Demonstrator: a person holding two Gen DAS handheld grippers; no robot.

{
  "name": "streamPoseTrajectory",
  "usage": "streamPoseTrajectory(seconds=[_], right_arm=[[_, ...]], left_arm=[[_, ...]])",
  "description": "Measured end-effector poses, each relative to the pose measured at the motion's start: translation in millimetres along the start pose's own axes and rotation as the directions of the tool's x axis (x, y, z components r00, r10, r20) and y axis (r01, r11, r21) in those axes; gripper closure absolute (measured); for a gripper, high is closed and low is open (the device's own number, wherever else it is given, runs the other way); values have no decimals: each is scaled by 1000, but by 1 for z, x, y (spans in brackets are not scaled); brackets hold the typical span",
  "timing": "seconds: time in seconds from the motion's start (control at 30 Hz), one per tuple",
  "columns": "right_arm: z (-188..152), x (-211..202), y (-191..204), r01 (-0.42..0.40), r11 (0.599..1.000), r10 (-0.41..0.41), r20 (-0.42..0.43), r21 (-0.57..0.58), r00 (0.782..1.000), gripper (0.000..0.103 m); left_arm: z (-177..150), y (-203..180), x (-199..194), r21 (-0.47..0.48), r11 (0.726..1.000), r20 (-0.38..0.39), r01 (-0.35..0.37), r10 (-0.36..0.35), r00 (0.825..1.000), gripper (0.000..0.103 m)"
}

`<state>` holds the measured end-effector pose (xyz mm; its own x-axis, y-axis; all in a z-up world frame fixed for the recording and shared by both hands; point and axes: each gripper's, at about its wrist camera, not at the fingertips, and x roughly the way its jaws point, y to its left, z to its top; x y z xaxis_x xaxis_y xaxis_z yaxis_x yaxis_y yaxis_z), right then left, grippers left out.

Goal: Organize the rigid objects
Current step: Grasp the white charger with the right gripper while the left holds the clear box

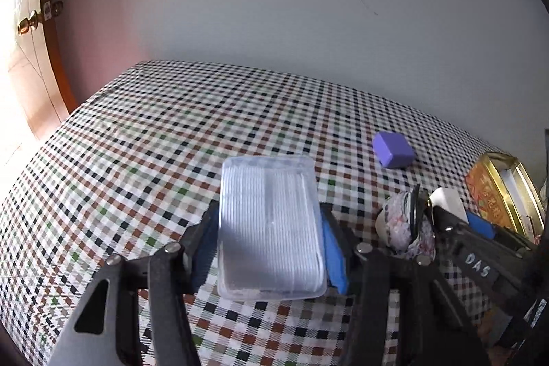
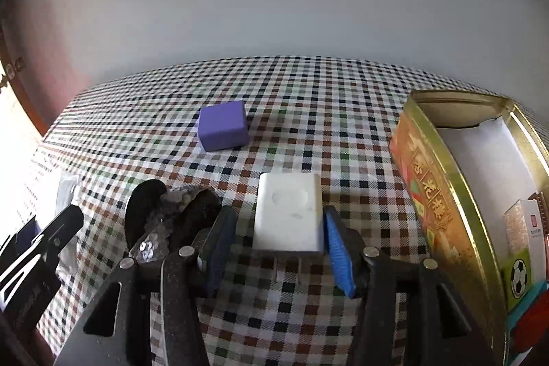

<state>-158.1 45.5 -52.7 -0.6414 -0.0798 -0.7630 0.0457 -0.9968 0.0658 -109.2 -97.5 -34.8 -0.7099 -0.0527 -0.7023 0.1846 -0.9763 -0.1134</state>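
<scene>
Clear ribbed plastic box [image 1: 271,228] pinched in left gripper [image 1: 271,249]; white block [image 2: 290,216] between the right gripper's [image 2: 279,249] pads.
Left wrist view: box sits centre frame, lifted above the checked tablecloth [image 1: 171,132], both blue pads pressed to its long sides. Purple block [image 1: 394,149] lies on the cloth at right of centre, well apart. Crumpled patterned cup [image 1: 405,225] at lower right, beside the right gripper's arm. Right wrist view: white block at centre; right pad touches its side, left pad shows a narrow gap, so the grip cannot be told for sure. Gold tin [image 2: 456,194] at right edge, lidless, white liner and small packets inside. Purple block upper left of centre, flat on cloth.
</scene>
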Motion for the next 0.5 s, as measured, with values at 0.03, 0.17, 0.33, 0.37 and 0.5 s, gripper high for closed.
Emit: streamPoseTrajectory(seconds=[0.03,0.17,0.33,0.37,0.5], right_arm=[[0,-1,-4,-9,1000,9,4,7,1000,62],[-5,-12,-23,-111,991,108,44,71,993,62],[-9,-54,-30,-243,969,228,211,51,951,62],[-12,-62,-30,-260,965,243,238,40,940,62],[-20,-83,-32,-211,977,206,314,-17,927,62]], left_arm=[[0,0,-1,-3,1000,5,2,-2,1000,49],[-2,-3,-21,6,1000,70,2,-2,998,49],[-2,-8,-40,58,998,159,14,-23,987,49],[-2,-6,-39,63,998,167,16,-27,986,49],[-4,-9,-47,80,997,186,15,-30,982,49]])
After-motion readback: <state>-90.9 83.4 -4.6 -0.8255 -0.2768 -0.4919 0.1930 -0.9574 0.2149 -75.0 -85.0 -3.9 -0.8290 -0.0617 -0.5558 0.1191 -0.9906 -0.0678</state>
